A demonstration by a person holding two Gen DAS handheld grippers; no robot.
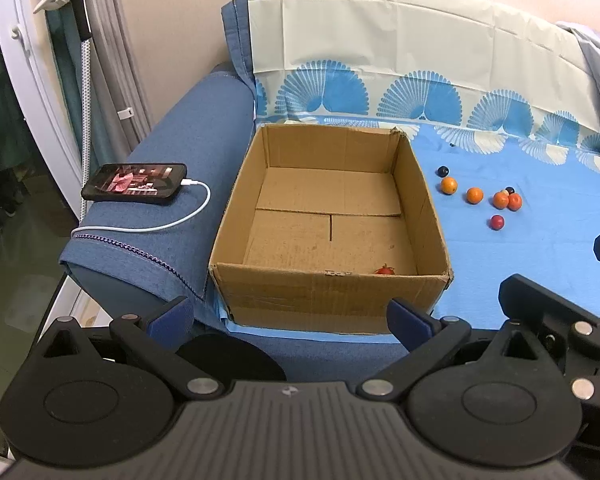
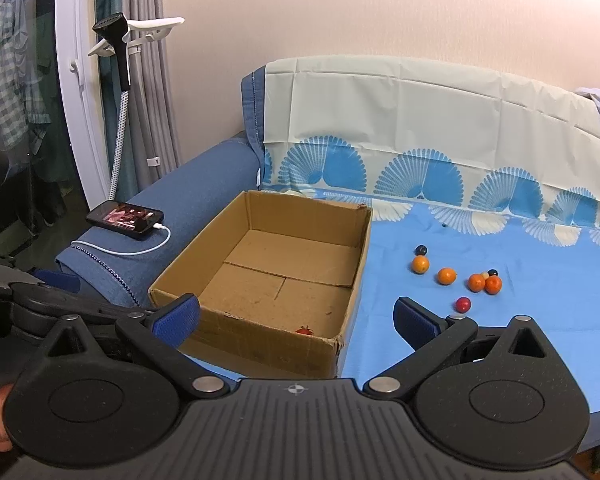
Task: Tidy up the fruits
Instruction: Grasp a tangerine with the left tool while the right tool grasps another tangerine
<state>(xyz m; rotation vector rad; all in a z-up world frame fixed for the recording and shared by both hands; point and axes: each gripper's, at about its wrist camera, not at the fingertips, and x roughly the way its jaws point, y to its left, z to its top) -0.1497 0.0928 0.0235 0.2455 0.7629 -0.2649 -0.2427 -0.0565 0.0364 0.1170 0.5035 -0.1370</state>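
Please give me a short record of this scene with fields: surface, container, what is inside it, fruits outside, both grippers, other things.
surface: blue cloth over a sofa
container: open cardboard box
inside: one small red fruit near the front wall
outside: four orange fruits, one red, two dark, right of the box
left gripper: jaws open, empty
right gripper: jaws open, empty
other: phone charging on the armrest

A blue sofa (image 2: 220, 168) carries everything, its seat covered by a light blue cloth (image 2: 480, 340). An open cardboard box (image 2: 260, 344) sits on the cloth against the armrest. Small orange fruits (image 2: 447, 276), a red fruit (image 2: 463, 304) and dark ones lie loose beside it. A phone (image 2: 125, 219) with a white cable (image 2: 140, 250) rests on the armrest.
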